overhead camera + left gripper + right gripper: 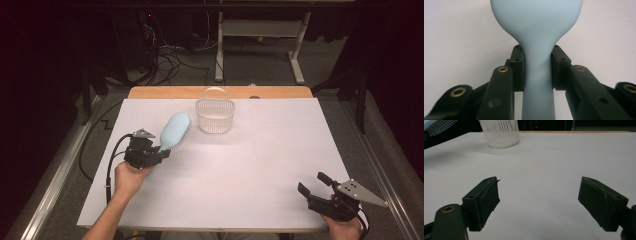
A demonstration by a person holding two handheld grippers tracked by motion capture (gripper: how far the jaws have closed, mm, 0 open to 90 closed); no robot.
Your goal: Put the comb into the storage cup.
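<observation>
1. One hairbrush point(174, 131), light blue, is held by the left gripper point(161, 152). In the left gripper view both pads point(519, 67) are clamped on the narrow neck of the handle, just below where the head widens. The head sticks up and away toward the basket, bristles facing right.
2. Likely step: carry the brush to the clear plastic basket point(215, 116) at the far middle of the white table point(260, 165) and drop it in. Brush and basket are near each other but not touching.
3. Keep the clamp as is. The handle is smooth and tapered, so a loose hold could let it slide or swing between the pads.
4. Lift the head above the basket rim before moving across. Watch the arched handle over the basket; come in beside it, not under it.
5. Basket looks light. A knock from the brush head would probably push or tip it, so lower in from above, not from the side.
6. Brush is longer than the basket is wide, so expect it to lean on the rim. Tip head-first, let go only once it rests.
7. Right gripper point(316, 186) sits near the front right corner, jaws wide apart, nothing between them. It's free to steady the basket if needed.
</observation>
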